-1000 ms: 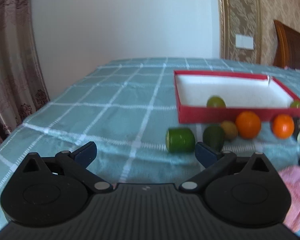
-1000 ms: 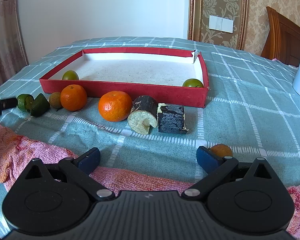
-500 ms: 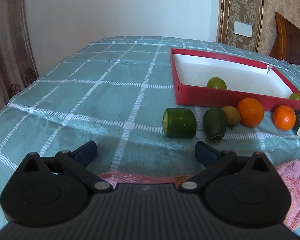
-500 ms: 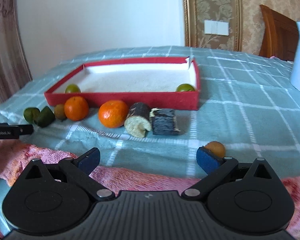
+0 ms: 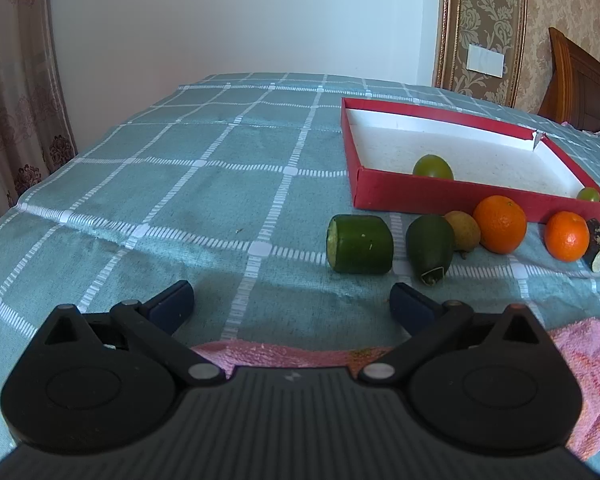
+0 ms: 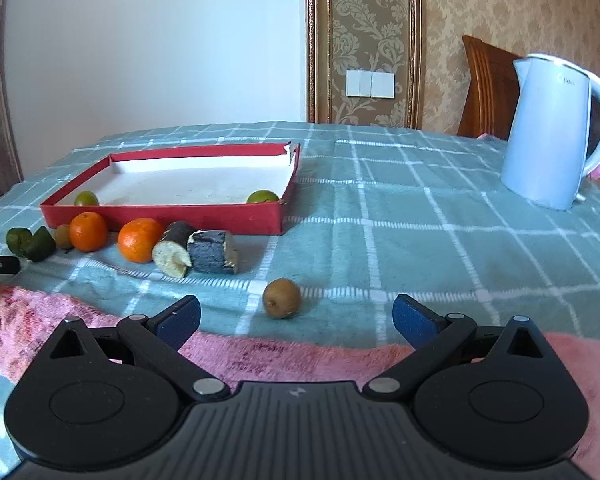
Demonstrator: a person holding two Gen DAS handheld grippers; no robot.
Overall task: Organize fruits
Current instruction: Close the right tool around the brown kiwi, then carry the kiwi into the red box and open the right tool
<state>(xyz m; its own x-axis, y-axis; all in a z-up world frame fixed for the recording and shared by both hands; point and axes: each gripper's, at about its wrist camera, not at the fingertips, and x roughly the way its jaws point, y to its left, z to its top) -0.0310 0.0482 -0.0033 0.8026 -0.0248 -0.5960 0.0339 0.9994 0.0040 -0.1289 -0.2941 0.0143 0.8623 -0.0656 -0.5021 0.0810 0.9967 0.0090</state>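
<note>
Both your grippers gape wide and hold nothing, low over the checked tablecloth [image 5: 220,184].

Ahead-left of your right gripper [image 6: 296,318] sits the red tray [image 6: 160,216] (two green fruits inside), with oranges [image 6: 140,239] lined along its front wall. Your left gripper [image 5: 291,298] has the cut green piece [image 5: 360,244] just ahead-right. The small brown fruit [image 6: 282,298] lies between your right fingers, untouched.
</note>
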